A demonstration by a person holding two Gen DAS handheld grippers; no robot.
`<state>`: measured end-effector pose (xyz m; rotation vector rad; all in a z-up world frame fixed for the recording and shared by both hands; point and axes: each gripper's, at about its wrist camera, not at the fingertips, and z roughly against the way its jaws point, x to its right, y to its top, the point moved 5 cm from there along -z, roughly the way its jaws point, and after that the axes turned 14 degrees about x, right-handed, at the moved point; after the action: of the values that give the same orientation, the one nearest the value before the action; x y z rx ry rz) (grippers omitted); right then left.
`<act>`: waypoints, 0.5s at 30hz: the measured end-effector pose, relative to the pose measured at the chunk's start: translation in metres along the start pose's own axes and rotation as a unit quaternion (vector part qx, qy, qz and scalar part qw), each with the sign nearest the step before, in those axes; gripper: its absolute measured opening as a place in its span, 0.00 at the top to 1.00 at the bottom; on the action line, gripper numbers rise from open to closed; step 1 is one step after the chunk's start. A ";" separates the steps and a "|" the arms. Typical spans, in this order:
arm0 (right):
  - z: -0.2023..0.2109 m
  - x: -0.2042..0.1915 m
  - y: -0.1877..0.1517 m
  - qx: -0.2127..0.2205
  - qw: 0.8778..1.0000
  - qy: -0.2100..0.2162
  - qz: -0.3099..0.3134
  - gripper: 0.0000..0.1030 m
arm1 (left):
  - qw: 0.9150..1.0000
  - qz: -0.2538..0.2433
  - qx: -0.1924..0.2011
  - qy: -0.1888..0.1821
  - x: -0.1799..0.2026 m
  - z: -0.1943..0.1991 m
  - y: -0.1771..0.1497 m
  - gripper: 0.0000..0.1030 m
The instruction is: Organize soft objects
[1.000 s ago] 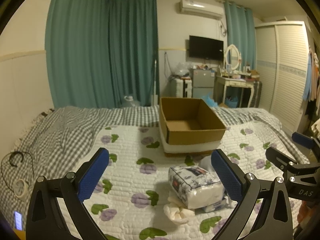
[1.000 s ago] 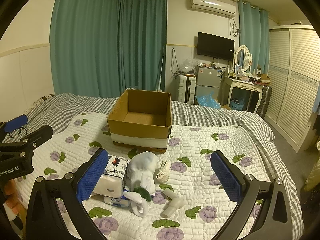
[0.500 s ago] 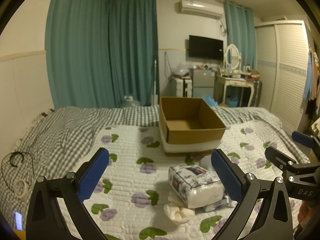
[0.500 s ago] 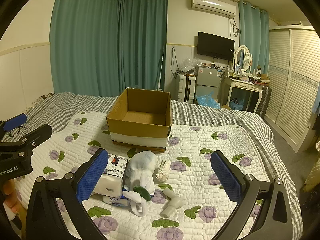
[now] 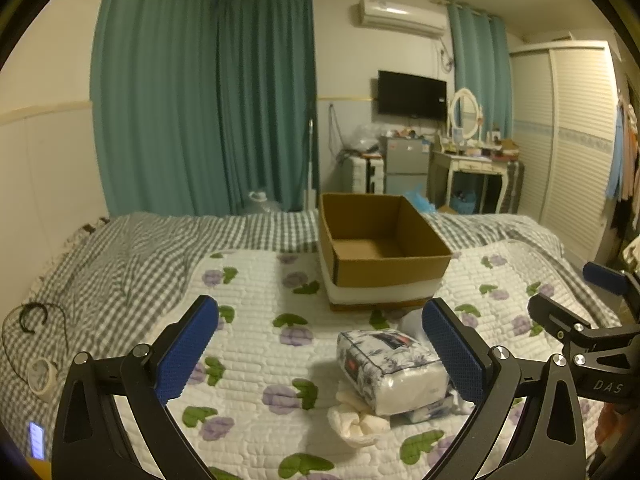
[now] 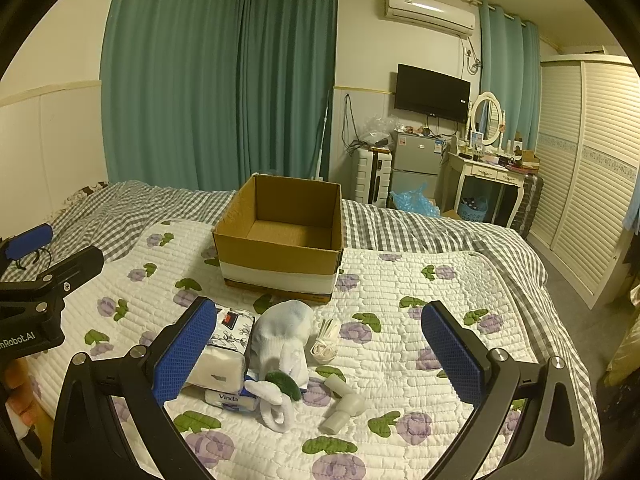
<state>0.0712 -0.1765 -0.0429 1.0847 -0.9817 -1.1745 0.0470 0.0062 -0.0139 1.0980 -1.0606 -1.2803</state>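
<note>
Left gripper [image 5: 320,354] and right gripper [image 6: 316,354]: fingers wide apart, nothing held, above the bed [image 6: 420,312]. Near: tissue pack [image 5: 390,368], white sock [image 6: 286,336], rolled cloth [image 5: 358,424], clustered and touching. Farther: open cardboard box [image 6: 280,256], nothing in the way. Left, on checked sheet: cable [image 5: 32,314].

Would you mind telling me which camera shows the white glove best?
The right wrist view: the white glove lies in the open beside the tissue pack. In the left wrist view, it is mostly hidden behind the pack and tool finger.
</note>
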 end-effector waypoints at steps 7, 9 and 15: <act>0.001 0.000 -0.001 0.000 1.000 -0.001 0.003 0.00 | 1.000 -0.004 0.000 -0.002 0.002 0.002 -0.001 0.00; 0.001 0.000 -0.001 0.000 1.000 -0.001 0.003 0.00 | 1.000 -0.003 -0.001 -0.003 0.002 0.002 -0.001 0.00; 0.002 0.001 -0.001 -0.001 1.000 -0.002 0.005 0.00 | 1.000 -0.006 0.003 -0.003 0.004 0.004 0.000 0.00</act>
<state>0.0689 -0.1776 -0.0433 1.0751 -0.9884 -1.1697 0.0432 0.0019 -0.0129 1.1063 -1.0640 -1.2915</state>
